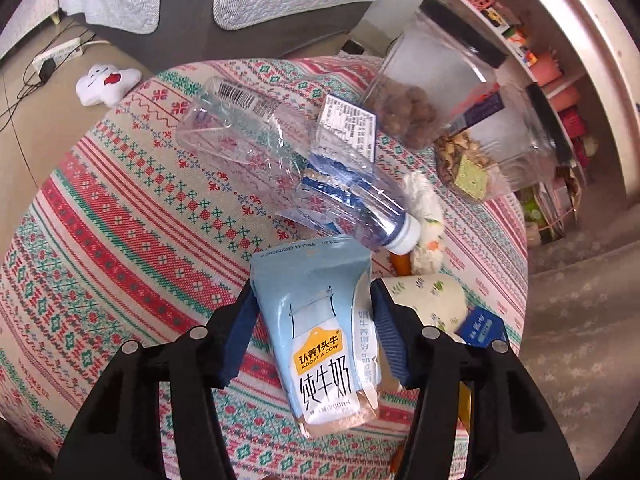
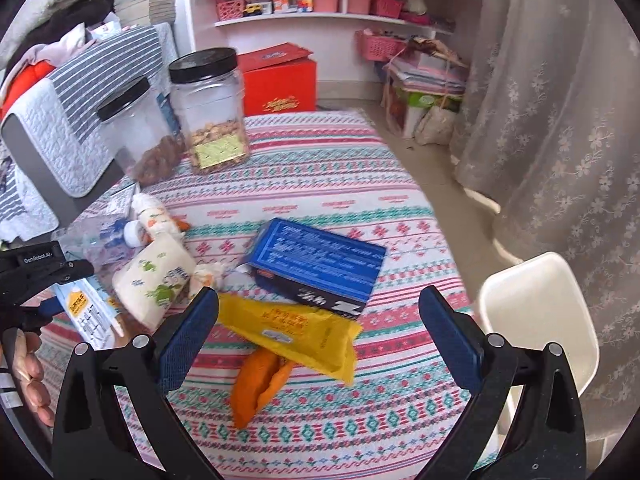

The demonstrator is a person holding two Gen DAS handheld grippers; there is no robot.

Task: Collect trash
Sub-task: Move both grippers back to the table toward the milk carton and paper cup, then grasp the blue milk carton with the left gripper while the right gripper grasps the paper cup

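My left gripper is clamped on the milk carton: both blue pads press its sides about midway up, top end pointing away from me, bottom end tilted toward the camera. The carton sits just over the patterned tablecloth; I cannot tell whether it is clear of the cloth.

My right gripper hangs unclenched, jaws wide, nothing between the pads. Directly ahead of it lie the yellow wrapper, an orange peel partly under that wrapper, and beyond them the blue box.

Risks as I judge them:
- The carton walls look soft and dented, so the pads may squash it and let it pivot or slip out.
- The crushed plastic bottle lies just beyond the carton's top; swinging forward could knock it.
- The wrapper is thin and flat, so the right pads may close on cloth or drag the peel along.
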